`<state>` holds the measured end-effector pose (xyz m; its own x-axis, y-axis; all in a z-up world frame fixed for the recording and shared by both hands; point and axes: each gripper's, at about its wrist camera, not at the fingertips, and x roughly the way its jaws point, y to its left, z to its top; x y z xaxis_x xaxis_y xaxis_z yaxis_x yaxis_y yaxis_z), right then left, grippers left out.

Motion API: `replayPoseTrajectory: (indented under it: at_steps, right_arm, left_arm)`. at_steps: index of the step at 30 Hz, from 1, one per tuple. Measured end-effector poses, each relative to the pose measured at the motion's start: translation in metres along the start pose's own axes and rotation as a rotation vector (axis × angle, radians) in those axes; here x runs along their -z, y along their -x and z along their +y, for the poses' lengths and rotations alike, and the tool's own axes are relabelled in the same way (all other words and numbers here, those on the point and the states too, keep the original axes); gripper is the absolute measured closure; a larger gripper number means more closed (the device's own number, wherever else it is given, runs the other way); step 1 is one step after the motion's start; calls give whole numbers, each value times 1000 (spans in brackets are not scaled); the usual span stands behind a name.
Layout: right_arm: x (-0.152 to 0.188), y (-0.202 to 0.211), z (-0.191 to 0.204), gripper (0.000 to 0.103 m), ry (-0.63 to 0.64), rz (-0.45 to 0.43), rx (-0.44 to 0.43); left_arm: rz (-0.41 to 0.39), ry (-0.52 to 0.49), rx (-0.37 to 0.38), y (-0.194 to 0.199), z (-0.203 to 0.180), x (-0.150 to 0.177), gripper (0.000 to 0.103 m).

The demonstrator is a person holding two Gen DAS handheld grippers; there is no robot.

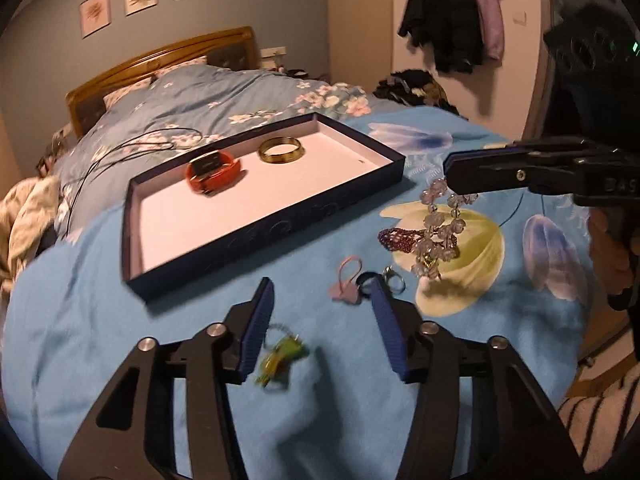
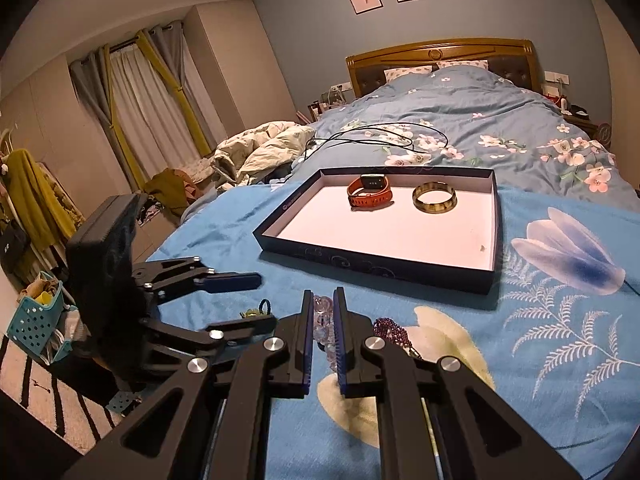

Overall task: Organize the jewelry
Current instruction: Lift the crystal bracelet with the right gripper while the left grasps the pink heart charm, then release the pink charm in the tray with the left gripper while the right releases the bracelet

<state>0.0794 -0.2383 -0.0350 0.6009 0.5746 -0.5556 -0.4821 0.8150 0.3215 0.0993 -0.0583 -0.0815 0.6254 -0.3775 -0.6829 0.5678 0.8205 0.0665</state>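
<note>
A dark blue tray (image 1: 348,204) (image 2: 376,270) with a white floor lies on the blue blanket. In it are an orange watch (image 1: 212,174) (image 2: 370,192) and a gold bangle (image 1: 280,150) (image 2: 435,197). My right gripper (image 2: 323,300) (image 1: 450,174) is shut on a clear crystal bead bracelet (image 1: 438,228) (image 2: 323,322), which hangs from it above the blanket. A purple bead bracelet (image 1: 400,238) (image 2: 390,330) lies below. My left gripper (image 1: 322,292) (image 2: 256,296) is open and empty over a green trinket (image 1: 280,354) (image 2: 250,313). A pink hair tie (image 1: 346,282), a dark ring and a silver ring (image 1: 394,280) lie near its right finger.
The bed (image 2: 460,112) with a flowered quilt and black cables (image 2: 376,140) lies behind the tray. Crumpled bedding (image 2: 260,148) lies at the left. A teal basket (image 2: 38,316) stands on the striped rug. Clothes hang on the wall (image 1: 452,16).
</note>
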Motion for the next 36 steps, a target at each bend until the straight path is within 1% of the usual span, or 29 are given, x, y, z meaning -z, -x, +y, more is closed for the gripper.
replayPoseTrajectory:
  at_steps: [1, 3, 6, 7, 8, 9, 10, 11, 13, 16, 18, 24, 32, 36]
  right_arm:
    - [0, 0, 0, 95, -2, 1, -2]
    - [0, 1, -1, 95, -2, 1, -2]
    - [1, 0, -3, 95, -7, 3, -5]
    - [1, 0, -4, 95, -8, 4, -7]
    - [1, -1, -4, 95, -9, 4, -8]
    - [1, -1, -5, 95, -12, 5, -9]
    - [1, -2, -6, 95, -13, 7, -10]
    - [1, -3, -7, 95, -15, 9, -9]
    - [1, -3, -8, 95, -17, 10, -8]
    - [0, -2, -8, 95, -14, 4, -6]
    - [-4, -2, -9, 95, -11, -3, -3]
    - [-17, -1, -10, 95, 10, -26, 11]
    - [-42, -3, -14, 95, 36, -62, 41]
    - [-56, -8, -19, 95, 44, -79, 56]
  left_arm:
    - [11, -19, -8, -6, -3, -3, 58]
    - [37, -22, 3, -18, -4, -8, 59]
    - [66, -7, 27, -31, -3, -10, 66]
    - [85, 2, 31, -37, -2, -10, 69]
    - [99, 3, 32, -41, -2, -10, 76]
    - [105, 5, 34, -44, -1, -10, 79]
    - [99, 15, 50, -44, 0, -9, 84]
    - [101, 23, 65, -44, 1, -9, 91]
    - [98, 28, 64, -45, 2, -8, 92]
    - [90, 49, 74, -43, 5, -8, 100]
    - [83, 68, 88, -41, 9, -9, 100]
    - [49, 107, 97, -30, 21, -15, 100]
    - [-37, 143, 62, -5, 40, -36, 100]
    - [-60, 158, 33, -2, 53, -49, 100]
